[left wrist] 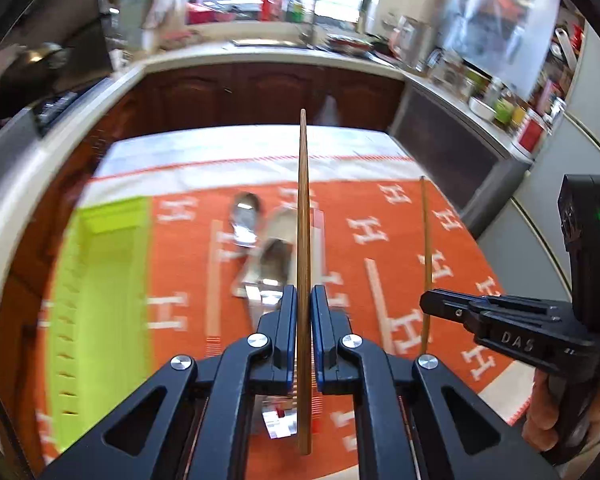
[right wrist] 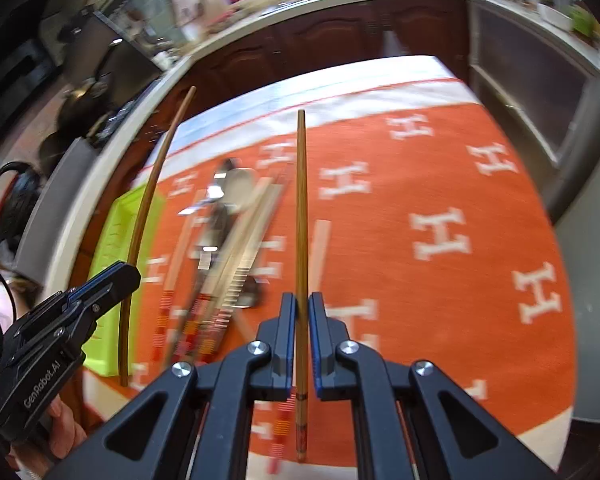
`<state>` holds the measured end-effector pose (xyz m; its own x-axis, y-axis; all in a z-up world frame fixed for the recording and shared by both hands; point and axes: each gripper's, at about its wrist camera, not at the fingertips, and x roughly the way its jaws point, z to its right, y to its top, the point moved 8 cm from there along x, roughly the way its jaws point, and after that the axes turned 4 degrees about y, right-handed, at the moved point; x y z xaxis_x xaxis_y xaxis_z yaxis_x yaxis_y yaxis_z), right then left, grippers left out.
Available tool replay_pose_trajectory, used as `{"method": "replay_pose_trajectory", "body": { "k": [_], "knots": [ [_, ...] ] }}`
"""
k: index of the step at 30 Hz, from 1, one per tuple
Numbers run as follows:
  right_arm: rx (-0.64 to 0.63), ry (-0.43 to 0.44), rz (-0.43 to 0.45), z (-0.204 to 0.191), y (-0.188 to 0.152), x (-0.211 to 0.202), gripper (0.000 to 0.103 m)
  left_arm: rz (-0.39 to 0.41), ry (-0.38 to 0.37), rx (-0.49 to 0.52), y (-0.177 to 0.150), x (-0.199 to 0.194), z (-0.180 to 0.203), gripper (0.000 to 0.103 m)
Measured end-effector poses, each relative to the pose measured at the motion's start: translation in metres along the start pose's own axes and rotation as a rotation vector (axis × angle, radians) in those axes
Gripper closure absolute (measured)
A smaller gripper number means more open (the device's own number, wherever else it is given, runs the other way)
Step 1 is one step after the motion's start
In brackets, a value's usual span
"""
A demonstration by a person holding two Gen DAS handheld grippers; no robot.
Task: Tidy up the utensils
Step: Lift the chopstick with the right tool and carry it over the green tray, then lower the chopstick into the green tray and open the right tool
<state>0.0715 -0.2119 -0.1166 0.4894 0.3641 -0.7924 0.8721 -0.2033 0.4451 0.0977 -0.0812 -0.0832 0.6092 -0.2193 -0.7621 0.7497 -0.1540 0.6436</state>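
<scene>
A: Bamboo-brown, both of them — each gripper is clamped on one chopstick. The left gripper (left wrist: 303, 300) pinches the left-hand chopstick (left wrist: 303, 216) partway up its length, the tip pointing away over the worktop. The right gripper (right wrist: 302, 308) grips the right-hand chopstick (right wrist: 301, 216) the same way, near its decorated butt end.

B: So how far along would you put it?

A: Early, I'd judge. The lime-green tray (left wrist: 100, 280) sits at the left edge of the orange cloth (right wrist: 440, 300), and I can't make out anything inside it, though that part is blurred. Both sticks are held up in the air, not yet set down anywhere.

B: And what's left on the cloth?

A: A loose pile in the middle: metal spoons (left wrist: 246, 216), a pale ceramic spoon (right wrist: 240, 188), and several lighter chopsticks (right wrist: 236, 248) with red-and-orange patterned ends. One pale stick (left wrist: 378, 300) lies apart to the right of the pile. All of that looks unsorted.

B: Any writing?

A: The cloth is covered in repeated white "H" letters. The right gripper's body, seen from the left wrist camera, reads "DAS" — and the left gripper's body, in the right wrist view, reads "GenRobot.AI".
</scene>
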Motion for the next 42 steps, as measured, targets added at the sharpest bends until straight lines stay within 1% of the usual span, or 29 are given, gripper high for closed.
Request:
{"method": "replay_pose_trajectory", "body": {
  "k": [5, 8, 12, 15, 17, 20, 21, 25, 26, 27, 28, 29, 30, 31, 32, 34, 36, 38, 40, 42],
  "knots": [
    [-0.049, 0.109, -0.039, -0.062, 0.014, 0.019, 0.097, 0.024, 0.079, -0.057, -0.003, -0.018, -0.066, 0.098],
    [-0.097, 0.162, -0.058, -0.106, 0.023, 0.034, 0.097, 0.014, 0.115, -0.117, -0.011, -0.02, -0.108, 0.098],
    [-0.146, 0.233, -0.073, -0.158, 0.033, 0.05, 0.097, -0.006, 0.146, -0.183, -0.018, -0.017, -0.152, 0.098],
    [-0.146, 0.293, -0.113, -0.189, 0.039, 0.068, 0.097, -0.035, 0.158, -0.2, -0.025, -0.007, -0.172, 0.098],
    [-0.156, 0.301, -0.137, -0.201, 0.04, 0.08, 0.097, -0.072, 0.152, -0.209, -0.033, 0.005, -0.181, 0.098],
    [-0.173, 0.32, -0.223, -0.217, 0.033, 0.107, 0.097, -0.118, 0.142, -0.229, -0.047, 0.021, -0.186, 0.098],
    [-0.158, 0.318, -0.253, -0.219, 0.032, 0.119, 0.097, -0.134, 0.14, -0.239, -0.053, 0.027, -0.188, 0.098],
    [-0.099, 0.289, -0.308, -0.214, 0.029, 0.153, 0.097, -0.168, 0.134, -0.252, -0.066, 0.044, -0.19, 0.098],
    [-0.089, 0.269, -0.313, -0.212, 0.029, 0.16, 0.098, -0.173, 0.135, -0.251, -0.069, 0.046, -0.189, 0.096],
    [-0.077, 0.241, -0.318, -0.209, 0.028, 0.166, 0.098, -0.177, 0.139, -0.249, -0.069, 0.048, -0.19, 0.09],
    [-0.067, 0.226, -0.33, -0.205, 0.028, 0.17, 0.097, -0.176, 0.148, -0.246, -0.07, 0.048, -0.19, 0.079],
    [-0.055, 0.213, -0.342, -0.202, 0.027, 0.174, 0.097, -0.167, 0.156, -0.24, -0.069, 0.047, -0.189, 0.073],
    [-0.047, 0.206, -0.356, -0.199, 0.025, 0.177, 0.097, -0.157, 0.162, -0.236, -0.067, 0.045, -0.189, 0.058],
    [-0.048, 0.203, -0.366, -0.196, 0.025, 0.177, 0.097, -0.145, 0.171, -0.233, -0.064, 0.042, -0.19, 0.047],
    [-0.052, 0.202, -0.371, -0.194, 0.024, 0.176, 0.097, -0.13, 0.181, -0.232, -0.061, 0.038, -0.191, 0.044],
    [-0.075, 0.203, -0.362, -0.192, 0.023, 0.17, 0.097, -0.105, 0.192, -0.231, -0.056, 0.031, -0.19, 0.042],
    [-0.136, 0.169, -0.332, -0.192, 0.022, 0.159, 0.097, -0.096, 0.2, -0.238, -0.052, 0.026, -0.191, 0.04],
    [-0.193, 0.126, -0.303, -0.193, 0.022, 0.152, 0.097, -0.082, 0.214, -0.247, -0.049, 0.021, -0.192, 0.035],
    [-0.229, 0.101, -0.282, -0.189, 0.02, 0.144, 0.097, -0.069, 0.225, -0.253, -0.046, 0.016, -0.192, 0.027],
    [-0.248, 0.09, -0.265, -0.183, 0.016, 0.136, 0.097, -0.05, 0.235, -0.256, -0.043, 0.009, -0.192, 0.025]
  ]
}}
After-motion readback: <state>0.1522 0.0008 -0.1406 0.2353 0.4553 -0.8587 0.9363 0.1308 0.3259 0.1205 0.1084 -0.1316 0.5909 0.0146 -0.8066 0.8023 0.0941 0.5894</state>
